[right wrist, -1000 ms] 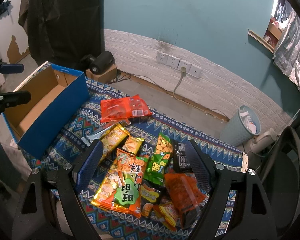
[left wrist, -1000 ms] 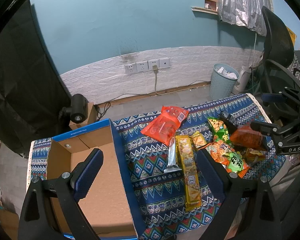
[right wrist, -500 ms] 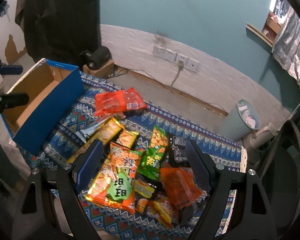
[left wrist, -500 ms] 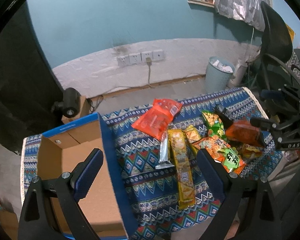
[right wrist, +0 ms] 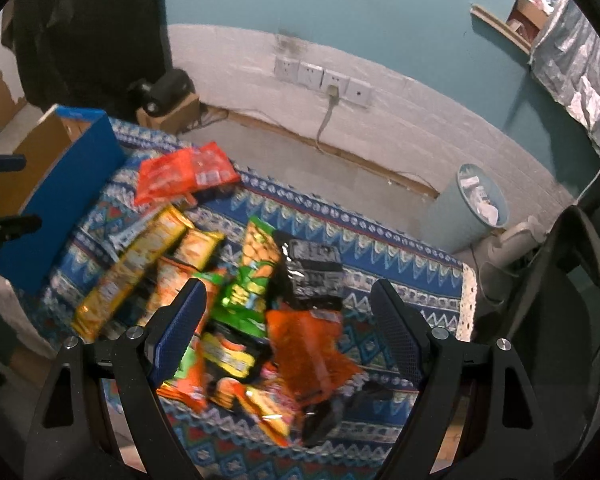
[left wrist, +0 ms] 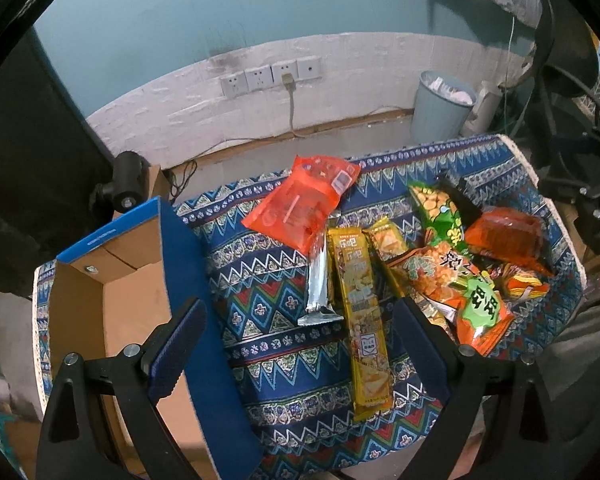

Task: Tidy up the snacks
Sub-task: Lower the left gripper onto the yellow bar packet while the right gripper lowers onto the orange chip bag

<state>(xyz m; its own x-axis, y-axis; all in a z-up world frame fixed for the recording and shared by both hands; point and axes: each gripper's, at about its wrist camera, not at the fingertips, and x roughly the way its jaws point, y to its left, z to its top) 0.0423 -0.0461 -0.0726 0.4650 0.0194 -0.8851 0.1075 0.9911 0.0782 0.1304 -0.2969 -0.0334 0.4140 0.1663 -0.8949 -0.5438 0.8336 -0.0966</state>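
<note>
Several snack packs lie on a blue patterned cloth (left wrist: 284, 312): a long yellow pack (left wrist: 362, 316), a silver bar (left wrist: 319, 288), a red-orange bag (left wrist: 300, 204), an orange-and-green bag (left wrist: 460, 292) and a green bag (right wrist: 252, 280). An open blue cardboard box (left wrist: 192, 300) stands at the left, empty inside. My left gripper (left wrist: 300, 344) is open above the cloth, between the box wall and the long yellow pack. My right gripper (right wrist: 288, 328) is open above the snack pile, over an orange bag (right wrist: 312, 352) and a black pack (right wrist: 316, 268).
A pale bin (left wrist: 444, 104) stands on the floor behind the table by the wall sockets (left wrist: 272, 78). A black office chair (left wrist: 564, 64) is at the right. A small black camera on a carton (right wrist: 168, 92) sits behind the box.
Both grippers have moved down and forward towards the table. The snacks and box look larger in both views. Nothing on the table has moved.
</note>
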